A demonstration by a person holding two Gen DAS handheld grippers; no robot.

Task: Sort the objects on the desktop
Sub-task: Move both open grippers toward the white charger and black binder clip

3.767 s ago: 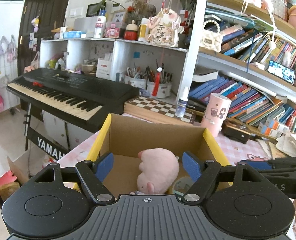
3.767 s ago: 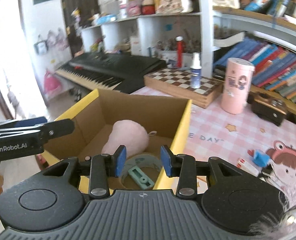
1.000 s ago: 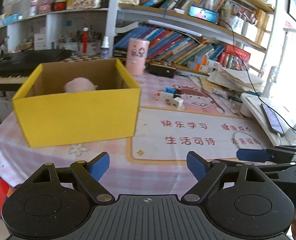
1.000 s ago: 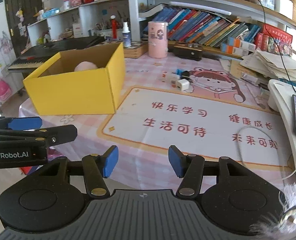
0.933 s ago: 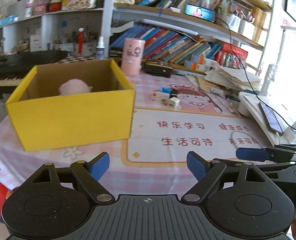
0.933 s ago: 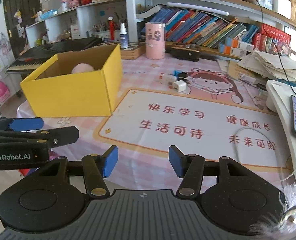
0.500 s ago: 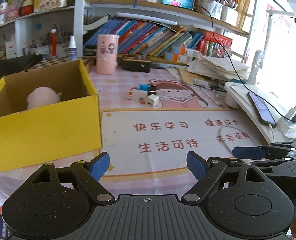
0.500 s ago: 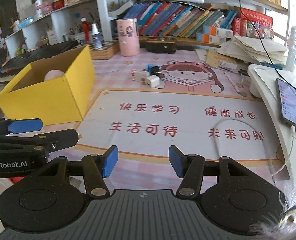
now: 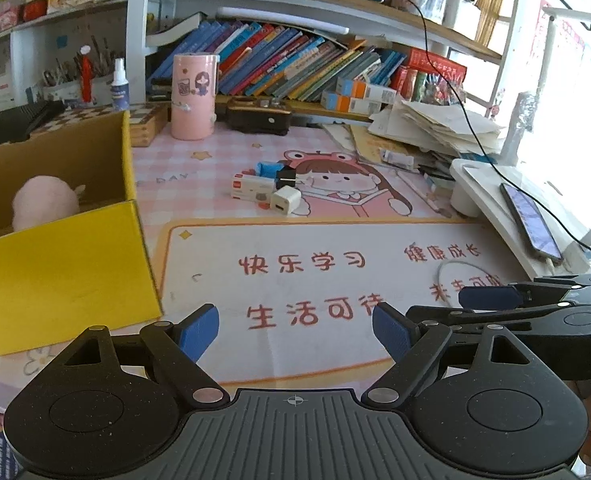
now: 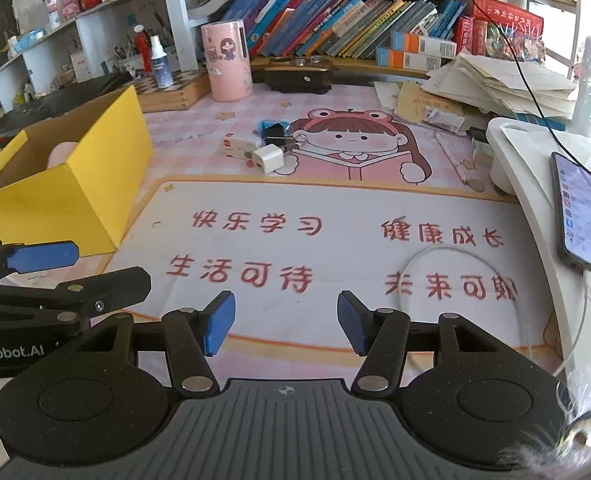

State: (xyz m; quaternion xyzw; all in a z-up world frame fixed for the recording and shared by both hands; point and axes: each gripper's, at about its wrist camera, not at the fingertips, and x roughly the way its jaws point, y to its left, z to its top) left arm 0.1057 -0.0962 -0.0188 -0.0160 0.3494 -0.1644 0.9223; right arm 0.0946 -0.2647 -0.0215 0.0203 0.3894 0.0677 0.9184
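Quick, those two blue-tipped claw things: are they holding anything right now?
Left gripper: open, holding nothing, above the desk mat.
Right gripper: open, holding nothing, also above the mat.

Cluttered study room: tabletop (image 9: 215, 148) under pink checked cloth, white shelving (image 9: 255, 4) packed with slanted books (image 9: 295, 64), white cubby shelf (image 10: 35, 60) at left, bright daylight from window (image 9: 567, 100) at right.
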